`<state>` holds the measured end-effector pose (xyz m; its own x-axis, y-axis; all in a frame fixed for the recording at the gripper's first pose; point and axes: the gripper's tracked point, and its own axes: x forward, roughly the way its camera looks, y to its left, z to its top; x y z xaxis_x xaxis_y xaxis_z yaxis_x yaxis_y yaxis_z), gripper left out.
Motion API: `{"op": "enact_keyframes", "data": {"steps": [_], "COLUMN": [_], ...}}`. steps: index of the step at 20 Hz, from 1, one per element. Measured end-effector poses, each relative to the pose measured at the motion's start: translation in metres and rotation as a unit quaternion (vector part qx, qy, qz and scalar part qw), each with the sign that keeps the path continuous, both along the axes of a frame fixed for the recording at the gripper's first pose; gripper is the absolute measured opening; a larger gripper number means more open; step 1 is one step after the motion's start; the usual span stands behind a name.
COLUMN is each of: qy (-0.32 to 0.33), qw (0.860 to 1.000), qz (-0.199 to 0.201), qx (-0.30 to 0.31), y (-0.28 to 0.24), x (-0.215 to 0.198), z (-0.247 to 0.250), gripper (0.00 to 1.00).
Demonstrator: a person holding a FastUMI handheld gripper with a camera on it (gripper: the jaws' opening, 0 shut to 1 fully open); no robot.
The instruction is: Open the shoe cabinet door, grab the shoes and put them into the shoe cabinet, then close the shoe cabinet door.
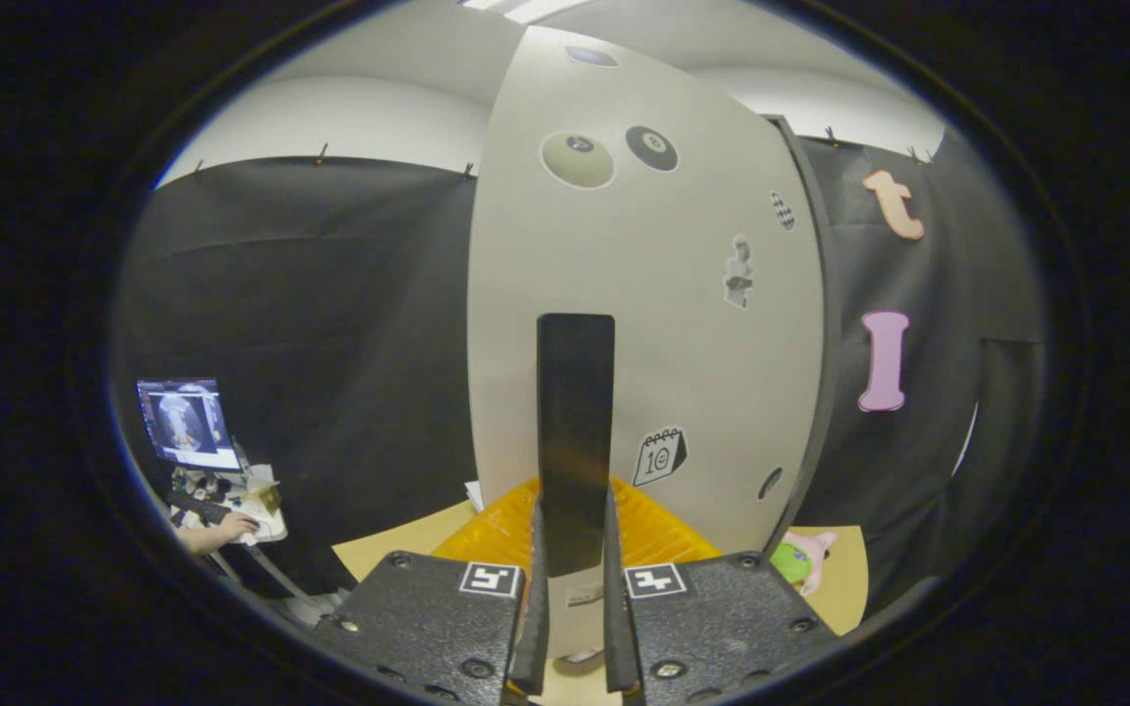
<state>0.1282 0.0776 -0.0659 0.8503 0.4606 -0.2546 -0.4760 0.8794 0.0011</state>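
Note:
The shoe cabinet door (643, 294) is a tall pale grey panel with several stickers, standing upright just ahead of me. A long black vertical handle (575, 422) runs down its face. My gripper (575, 554) is shut on the lower end of this handle, with one finger (534, 608) pressing on each side. I cannot tell whether the door is ajar. A pink and green soft object (802, 559) lies on the floor to the right of the door's foot.
A ribbed orange-yellow surface (663, 534) lies below the door, on a beige floor sheet (398, 544). Black cloth walls close in on both sides. Far to the left are a lit monitor (187, 424) and a person's hand (231, 529) on a keyboard.

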Motion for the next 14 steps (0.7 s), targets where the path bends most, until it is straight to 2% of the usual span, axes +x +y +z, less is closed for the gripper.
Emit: {"op": "enact_keyframes", "data": {"steps": [5, 10, 14], "qy": [-0.014, -0.033, -0.031], "qw": [0.998, 0.989, 0.986], "qz": [-0.063, -0.139, -0.159], "qx": [0.001, -0.04, -0.035], "y": [-0.053, -0.102, -0.125], "x": [-0.019, -0.018, -0.023], "z": [0.004, 0.004, 0.006], "gripper": [0.25, 0.21, 0.16]}}
